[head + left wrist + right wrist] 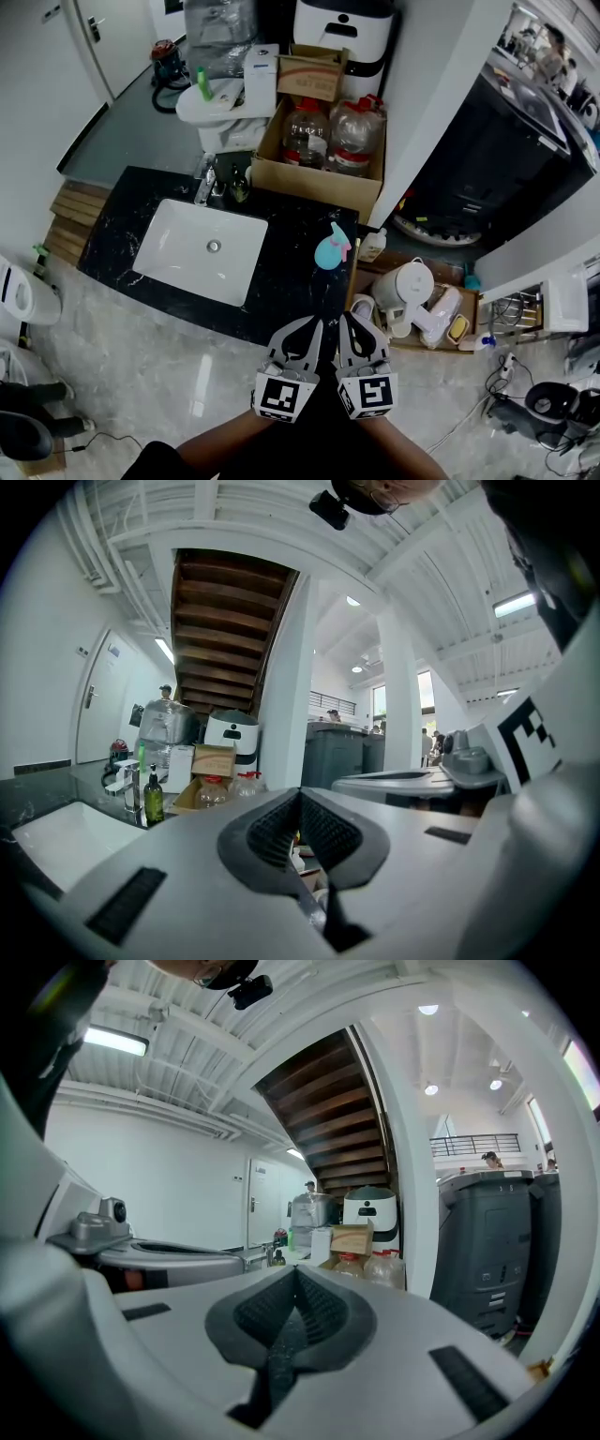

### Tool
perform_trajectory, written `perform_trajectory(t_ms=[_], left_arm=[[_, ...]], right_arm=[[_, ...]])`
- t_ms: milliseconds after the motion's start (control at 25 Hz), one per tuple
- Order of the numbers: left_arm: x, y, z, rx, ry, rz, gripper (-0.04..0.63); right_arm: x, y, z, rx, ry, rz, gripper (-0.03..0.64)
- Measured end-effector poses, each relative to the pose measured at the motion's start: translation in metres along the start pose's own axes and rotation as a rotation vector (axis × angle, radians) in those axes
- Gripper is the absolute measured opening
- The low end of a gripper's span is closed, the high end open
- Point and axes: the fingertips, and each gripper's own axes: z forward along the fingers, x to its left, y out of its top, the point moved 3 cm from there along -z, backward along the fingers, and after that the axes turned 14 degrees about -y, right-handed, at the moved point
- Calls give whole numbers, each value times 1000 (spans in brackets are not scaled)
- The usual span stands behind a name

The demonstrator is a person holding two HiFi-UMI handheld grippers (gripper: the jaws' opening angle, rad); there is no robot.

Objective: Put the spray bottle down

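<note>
Both sets of jaws are pressed together, empty: left gripper [306, 328], right gripper [351, 323]. Spray bottle [333, 248] sits on the black counter [291, 281] at our 12 o'clock, looks placed. We'd withdraw toward 6 – no sideways sweep.

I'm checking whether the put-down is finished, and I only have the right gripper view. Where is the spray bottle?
Observer: In the head view the spray bottle sits on the black counter, to the right of the sink.
Operator: Is the left tool holding anything?
Observer: No. The left tool is shut, with nothing between its jaws.
Operator: How close are the tools to the bottle?
Observer: The left tool and the right tool are side by side at the counter's front edge, short of the bottle. Neither touches it.
</note>
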Motion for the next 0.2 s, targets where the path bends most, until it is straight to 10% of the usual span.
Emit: perform_trajectory(t_ms=[200], left_arm=[[-3, 0, -3, 8, -6, -5, 12]], right_arm=[[3, 0, -3, 9, 1, 0, 9]])
